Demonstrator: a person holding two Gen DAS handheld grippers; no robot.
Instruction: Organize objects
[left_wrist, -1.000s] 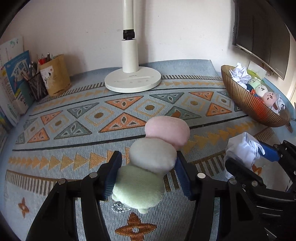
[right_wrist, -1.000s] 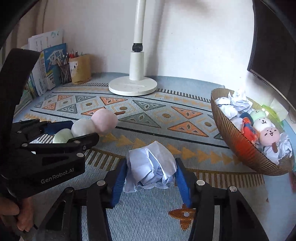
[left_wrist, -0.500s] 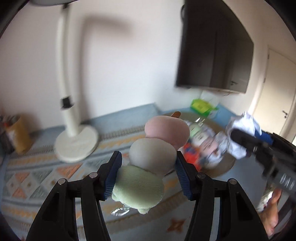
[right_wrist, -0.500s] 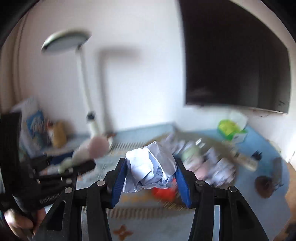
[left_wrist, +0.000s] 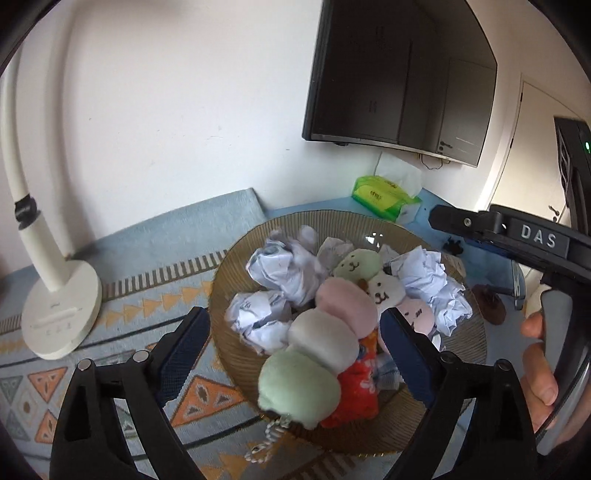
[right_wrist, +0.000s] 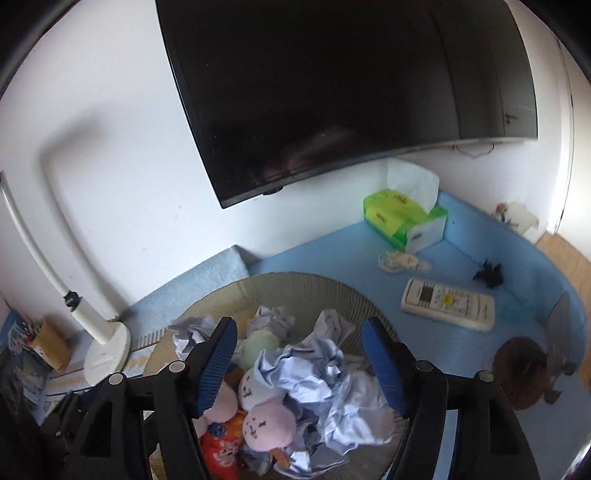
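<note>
A three-ball plush skewer (left_wrist: 317, 343) in green, white and pink lies over the brown ribbed basket (left_wrist: 325, 218), between the pads of my left gripper (left_wrist: 295, 321). Its jaws are opening and neither pad touches the plush. My right gripper (right_wrist: 299, 328) hangs over the same basket (right_wrist: 295, 277); its jaws are opening too. The crumpled white paper ball (right_wrist: 317, 376) sits between them, free of the pads, on the pile. The basket also holds several paper balls (left_wrist: 284, 266) and small plush toys (left_wrist: 380, 291). The right gripper's body (left_wrist: 517, 240) and the hand (left_wrist: 539, 373) holding it show at the right of the left wrist view.
A white lamp base (left_wrist: 59, 314) stands on the patterned mat to the basket's left. Behind the basket are a green tissue box (right_wrist: 402, 218) and a wall-mounted screen (right_wrist: 332, 92). A white remote (right_wrist: 447, 302) lies on the blue surface to the right.
Both grippers swung from above the patterned mat to above the basket. Their jaws have spread, and the plush skewer and the paper ball are no longer pinched.
</note>
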